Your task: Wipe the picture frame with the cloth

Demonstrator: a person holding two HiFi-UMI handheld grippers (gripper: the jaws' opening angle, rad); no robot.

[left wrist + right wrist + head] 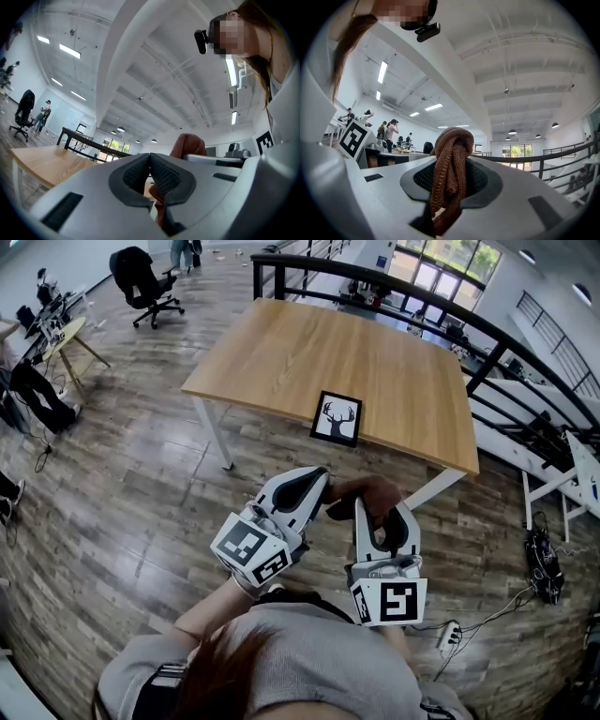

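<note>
Frame (337, 418) x1 on table (281, 352); cloth (449, 164) x1 in R gripper (382, 521).

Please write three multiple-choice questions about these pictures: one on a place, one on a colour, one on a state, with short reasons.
1. Where is the black rectangular picture frame with the deer print? A on the floor; B on the light wooden table, near its edge; C in a gripper.
2. What colour is the knitted cloth? A brown; B white; C blue.
3. How do the jaws of the right gripper stand? A wide apart; B shut on the cloth; C shut on the frame.
B: it lies flat on the table. A: brown yarn shows. B: the cloth is clamped between them.
</note>
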